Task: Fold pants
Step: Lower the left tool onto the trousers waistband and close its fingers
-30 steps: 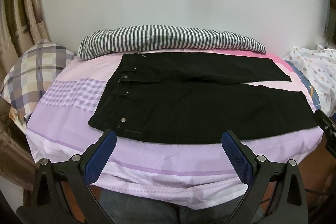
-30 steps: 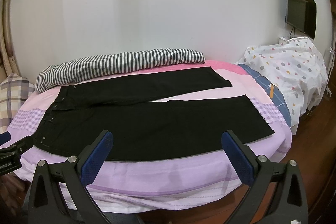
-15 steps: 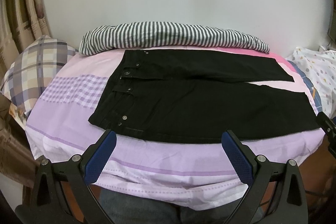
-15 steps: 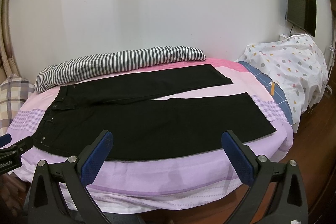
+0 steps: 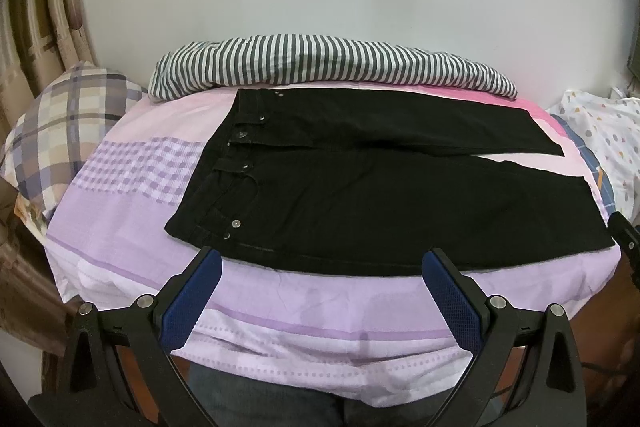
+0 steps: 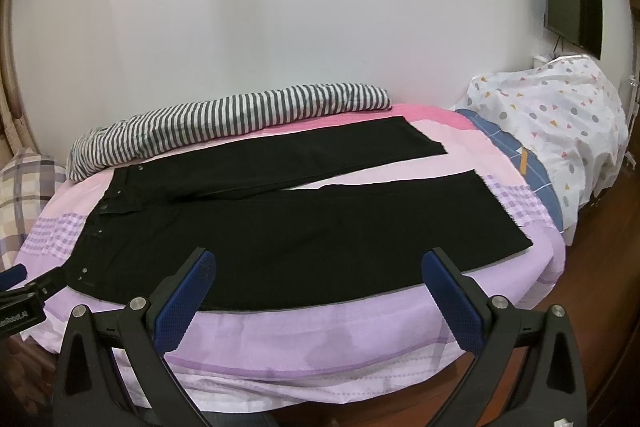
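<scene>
Pants [image 5: 380, 199] are lying flat and unfolded on the bed [image 5: 132, 215], waistband toward the plaid pillow [image 5: 60, 131], legs spreading toward the dotted cover [image 6: 560, 115]. Left gripper [image 5: 320, 291] and right gripper [image 6: 320, 287] are hovering at the near edge, jaws spread wide, gripping nothing.

We observe even, diffuse indoor lighting in both views, with no hard shadows on the bed [image 5: 132, 235]. The white wall [image 6: 280, 11] reads bright but not clipped. The black pants [image 5: 380, 203] lose most fabric detail to underexposure. Fisheye distortion bows the bed edge and darkens the frame corners to black. We see both views sharp at centre, with slight softening toward the rim. The television [image 6: 572, 7] shows no glare.
</scene>
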The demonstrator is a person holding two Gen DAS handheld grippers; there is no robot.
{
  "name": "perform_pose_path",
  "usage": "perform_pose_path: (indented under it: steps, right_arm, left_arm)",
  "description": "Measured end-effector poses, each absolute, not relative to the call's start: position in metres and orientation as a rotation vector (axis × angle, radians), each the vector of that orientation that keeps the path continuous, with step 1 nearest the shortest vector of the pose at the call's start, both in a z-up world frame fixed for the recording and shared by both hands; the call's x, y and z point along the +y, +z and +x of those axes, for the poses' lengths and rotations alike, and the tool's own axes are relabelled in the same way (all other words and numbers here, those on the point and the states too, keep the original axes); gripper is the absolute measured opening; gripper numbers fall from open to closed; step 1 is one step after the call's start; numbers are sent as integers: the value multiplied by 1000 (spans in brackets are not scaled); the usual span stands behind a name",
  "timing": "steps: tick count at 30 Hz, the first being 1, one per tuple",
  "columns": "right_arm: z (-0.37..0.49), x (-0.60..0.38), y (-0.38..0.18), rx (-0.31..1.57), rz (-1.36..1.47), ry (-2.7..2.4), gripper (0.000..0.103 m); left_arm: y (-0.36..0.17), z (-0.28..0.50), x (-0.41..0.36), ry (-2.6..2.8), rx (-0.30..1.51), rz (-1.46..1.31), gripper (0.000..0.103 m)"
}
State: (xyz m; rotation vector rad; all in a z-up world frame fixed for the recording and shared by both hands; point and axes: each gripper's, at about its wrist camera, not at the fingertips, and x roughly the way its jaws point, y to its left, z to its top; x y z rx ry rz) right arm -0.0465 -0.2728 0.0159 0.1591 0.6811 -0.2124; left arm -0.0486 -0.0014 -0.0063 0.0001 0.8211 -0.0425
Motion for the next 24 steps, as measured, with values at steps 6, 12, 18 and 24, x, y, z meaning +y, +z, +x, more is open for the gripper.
perform_pose_path:
  steps: [6, 12, 18, 24]
  right_arm:
    - [-26, -279, 11, 732, 219, -144, 103]
    - [5, -283, 6, 778, 232, -107, 103]
    - [44, -275, 1, 816, 235, -61, 103]
    - [90, -259, -7, 862, 221, -3, 103]
  left_arm:
    - [-15, -25, 14, -27, 870, -44, 100]
    - [-20, 11, 45, 26, 897, -63, 99]
    - [-13, 62, 90, 61, 898, -95, 85]
    - [-6, 113, 125, 97, 876, -119, 73]
